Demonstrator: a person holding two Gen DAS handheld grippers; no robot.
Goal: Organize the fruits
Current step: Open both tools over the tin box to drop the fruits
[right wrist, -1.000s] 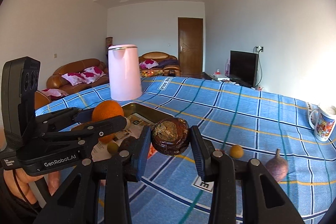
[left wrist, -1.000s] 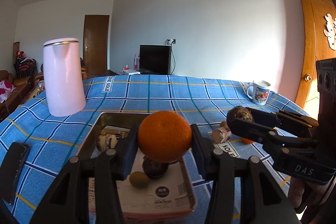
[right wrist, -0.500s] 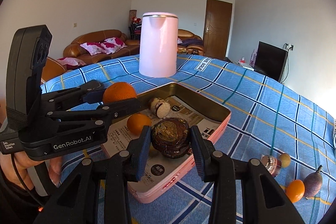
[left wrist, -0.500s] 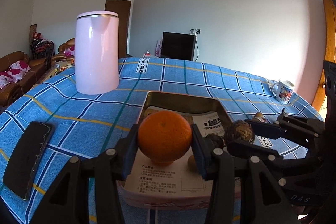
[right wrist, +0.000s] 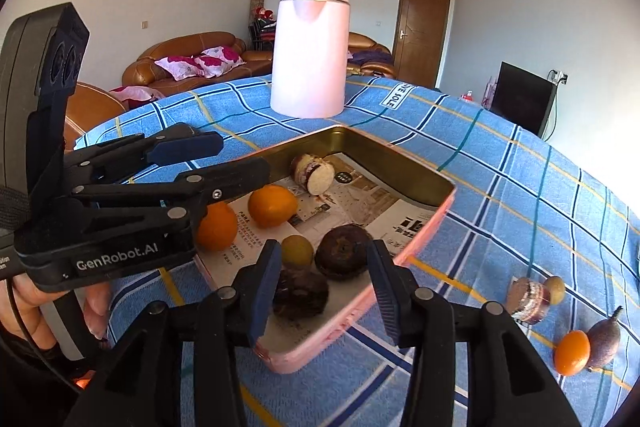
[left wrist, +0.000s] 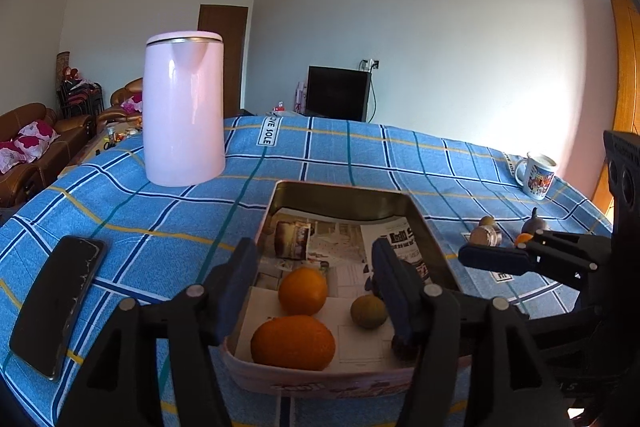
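A pink tray point(left wrist: 344, 191) point(right wrist: 400, 251) lined with paper stands on the blue checked tablecloth. It holds a large orange point(left wrist: 293, 343) point(right wrist: 216, 227), a smaller orange point(left wrist: 303, 290) point(right wrist: 273, 206), a greenish round fruit point(left wrist: 368, 311) point(right wrist: 297, 250), two dark brown fruits point(right wrist: 344, 257) point(right wrist: 301, 293) and a cut fruit point(right wrist: 312, 173). My left gripper point(left wrist: 314, 285) is open and empty above the tray's near end. My right gripper point(right wrist: 322, 283) is open and empty over the brown fruits.
A pink kettle point(left wrist: 183, 107) point(right wrist: 309, 53) stands behind the tray. A black phone point(left wrist: 58, 301) lies at the left. Right of the tray lie a small orange point(right wrist: 572, 353), a dark fig-like fruit point(right wrist: 604, 337), a cut fruit point(right wrist: 528, 297) and a mug point(left wrist: 538, 175).
Both grippers opened. The large orange dropped from the left gripper into the tray, and the dark brown fruit left the right gripper and lies in the tray.
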